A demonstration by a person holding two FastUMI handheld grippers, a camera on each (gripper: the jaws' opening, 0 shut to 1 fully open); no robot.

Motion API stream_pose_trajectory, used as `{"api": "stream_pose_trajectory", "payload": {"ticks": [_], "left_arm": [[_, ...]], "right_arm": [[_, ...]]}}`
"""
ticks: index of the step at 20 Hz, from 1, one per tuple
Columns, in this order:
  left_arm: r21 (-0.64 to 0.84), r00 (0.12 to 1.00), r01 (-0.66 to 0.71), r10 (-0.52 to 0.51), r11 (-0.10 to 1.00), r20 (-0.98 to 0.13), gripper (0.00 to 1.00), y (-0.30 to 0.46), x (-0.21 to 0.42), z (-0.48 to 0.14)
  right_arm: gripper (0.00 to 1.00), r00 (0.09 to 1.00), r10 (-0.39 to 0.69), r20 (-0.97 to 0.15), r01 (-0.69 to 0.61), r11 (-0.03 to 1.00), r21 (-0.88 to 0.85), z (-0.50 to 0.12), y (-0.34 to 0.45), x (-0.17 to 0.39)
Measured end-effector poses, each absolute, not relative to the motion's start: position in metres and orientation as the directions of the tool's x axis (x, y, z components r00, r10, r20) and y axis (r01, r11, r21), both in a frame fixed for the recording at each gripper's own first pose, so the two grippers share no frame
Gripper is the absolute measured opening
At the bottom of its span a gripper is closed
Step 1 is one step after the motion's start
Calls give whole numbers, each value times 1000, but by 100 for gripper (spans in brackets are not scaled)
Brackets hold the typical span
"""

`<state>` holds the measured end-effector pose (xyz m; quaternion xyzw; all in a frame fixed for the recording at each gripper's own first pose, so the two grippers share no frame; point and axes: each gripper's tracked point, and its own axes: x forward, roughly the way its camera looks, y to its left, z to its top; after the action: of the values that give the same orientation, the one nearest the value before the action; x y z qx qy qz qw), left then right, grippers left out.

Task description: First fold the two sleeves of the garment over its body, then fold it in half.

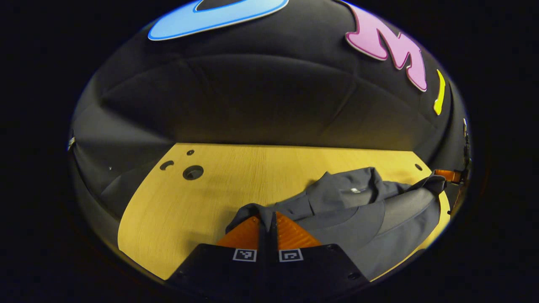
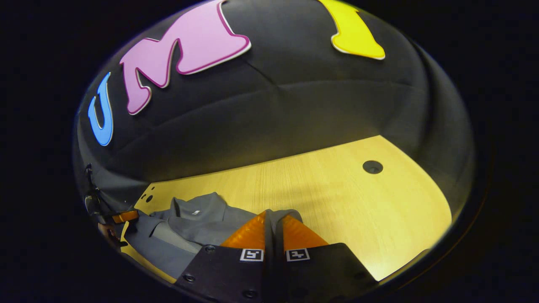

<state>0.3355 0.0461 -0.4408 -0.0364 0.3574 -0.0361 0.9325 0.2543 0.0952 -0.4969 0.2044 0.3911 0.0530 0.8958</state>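
Grey garment [image 1: 358,210] on the table [image 1: 177,210], an edge pinched in each tool [image 1: 267,223]

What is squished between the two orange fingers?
A fold of the grey garment: the left gripper pinches it in the left gripper view, the right gripper likewise in its own.

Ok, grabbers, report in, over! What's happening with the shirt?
Left gripper shut on shirt. Right gripper shut on shirt too. Shirt bunched on table. Nothing in the way.

Dim, warm overhead light brightens the table [image 1: 236,168]; fisheye edges bend and blur.
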Motion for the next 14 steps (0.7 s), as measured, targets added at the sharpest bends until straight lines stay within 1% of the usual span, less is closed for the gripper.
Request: {"api": "stream_pose_trajectory", "payload": {"ticks": [1,2,3,5,6,7,8,9,10,11,12,13,14], "left_arm": [[-93,738,31,-85,995,-669,5,47,336,-446],[-86,734,21,-74,996,-676,5,47,336,-450],[-80,731,11,-63,997,-680,5,48,336,-456],[-57,720,2,-41,998,-693,6,48,335,-462],[-39,718,-4,-24,999,-695,13,50,336,-463],[-21,714,-10,-8,1000,-700,19,51,334,-463],[-16,711,-4,-8,1000,-703,33,48,330,-461],[-16,711,6,-15,1000,-703,46,44,328,-457],[-10,714,15,-18,1000,-700,60,41,325,-452],[-10,717,30,-29,999,-697,69,39,322,-448],[-7,721,42,-35,999,-692,75,35,318,-442],[-4,726,52,-40,999,-687,80,34,312,-435],[-8,731,59,-49,998,-680,90,32,307,-426]], "right_arm": [[5,676,253,-692,74,911,406,-507,97,253],[0,663,250,-706,84,912,402,-515,98,253],[6,655,249,-714,91,911,401,-521,100,253],[10,636,243,-732,104,913,394,-528,99,249],[12,627,241,-741,109,914,390,-529,98,246],[23,619,235,-749,114,917,381,-531,97,245],[26,616,230,-753,116,919,376,-529,94,243],[32,619,231,-751,114,919,377,-525,94,243],[54,626,227,-746,111,921,374,-515,91,241],[77,636,224,-738,107,922,372,-511,90,241],[99,648,229,-726,99,920,379,-499,89,239],[99,659,228,-717,94,921,379,-491,87,238],[98,663,229,-712,87,922,377,-483,85,232]]}}
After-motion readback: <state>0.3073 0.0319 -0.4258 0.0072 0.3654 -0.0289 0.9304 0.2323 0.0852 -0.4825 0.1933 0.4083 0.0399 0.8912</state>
